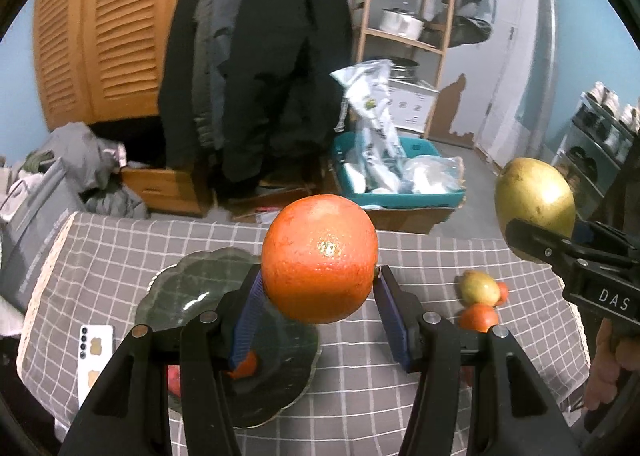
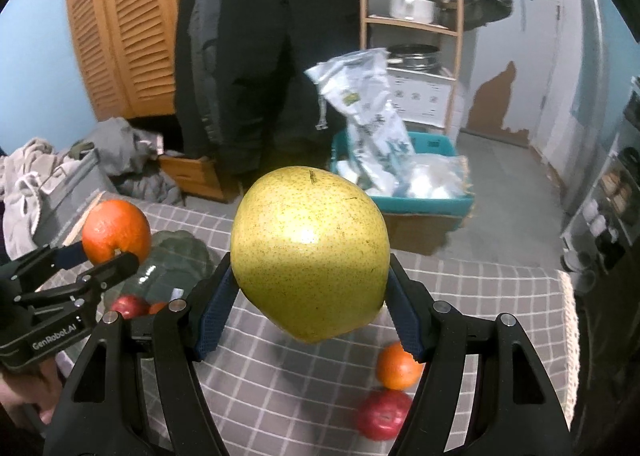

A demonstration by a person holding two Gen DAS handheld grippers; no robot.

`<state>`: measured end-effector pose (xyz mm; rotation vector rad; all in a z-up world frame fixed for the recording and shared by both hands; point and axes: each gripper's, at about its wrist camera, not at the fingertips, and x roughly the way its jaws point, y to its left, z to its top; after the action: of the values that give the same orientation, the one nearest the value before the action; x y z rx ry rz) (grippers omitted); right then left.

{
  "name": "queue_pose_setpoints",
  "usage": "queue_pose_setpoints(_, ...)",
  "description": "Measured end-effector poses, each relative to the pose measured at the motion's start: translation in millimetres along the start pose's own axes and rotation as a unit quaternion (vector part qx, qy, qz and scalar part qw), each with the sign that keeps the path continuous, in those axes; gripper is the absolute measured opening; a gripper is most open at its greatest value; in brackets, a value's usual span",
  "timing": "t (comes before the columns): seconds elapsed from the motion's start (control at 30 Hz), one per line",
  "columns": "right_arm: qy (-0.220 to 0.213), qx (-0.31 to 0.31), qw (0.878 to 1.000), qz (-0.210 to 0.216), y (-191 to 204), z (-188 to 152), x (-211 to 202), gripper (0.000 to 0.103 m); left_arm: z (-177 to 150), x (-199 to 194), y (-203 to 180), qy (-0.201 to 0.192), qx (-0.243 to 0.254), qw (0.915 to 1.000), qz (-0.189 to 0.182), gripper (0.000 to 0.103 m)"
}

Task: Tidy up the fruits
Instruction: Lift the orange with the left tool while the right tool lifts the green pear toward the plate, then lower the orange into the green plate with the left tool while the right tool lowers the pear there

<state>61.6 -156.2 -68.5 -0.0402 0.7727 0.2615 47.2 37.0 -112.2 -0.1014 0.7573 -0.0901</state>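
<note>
My left gripper [image 1: 320,288] is shut on a large orange [image 1: 320,258] and holds it above a dark glass plate [image 1: 180,292] on the checked tablecloth. The plate holds a small orange [image 1: 245,366] and a red fruit [image 1: 174,378]. My right gripper [image 2: 310,288] is shut on a yellow-green pear [image 2: 310,252], held above the table's right side. In the left wrist view the pear [image 1: 534,196] is at the right; in the right wrist view the large orange [image 2: 116,230] is at the left. Loose on the cloth lie a small orange [image 2: 398,366] and a red apple [image 2: 382,414].
A white phone [image 1: 94,360] lies left of the plate. A yellow-red apple [image 1: 480,288] lies on the cloth near another orange [image 1: 478,318]. Beyond the table's far edge are a teal bin with bags [image 1: 396,172], hanging coats [image 1: 260,56] and a wooden shelf [image 1: 408,16].
</note>
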Motion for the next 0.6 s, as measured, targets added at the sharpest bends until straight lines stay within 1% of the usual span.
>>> queue_pose_setpoints(0.27,0.020,-0.013,0.999,0.033,34.1,6.6,29.8,0.070,-4.3,4.2,38.9,0.007,-0.029,0.9992,0.026,0.056)
queue_pose_setpoints(0.6,0.055,-0.035,0.996,0.068,79.6,7.5,76.0,0.070,-16.7,26.3,86.9,0.034,-0.062,0.9958,0.058,0.056)
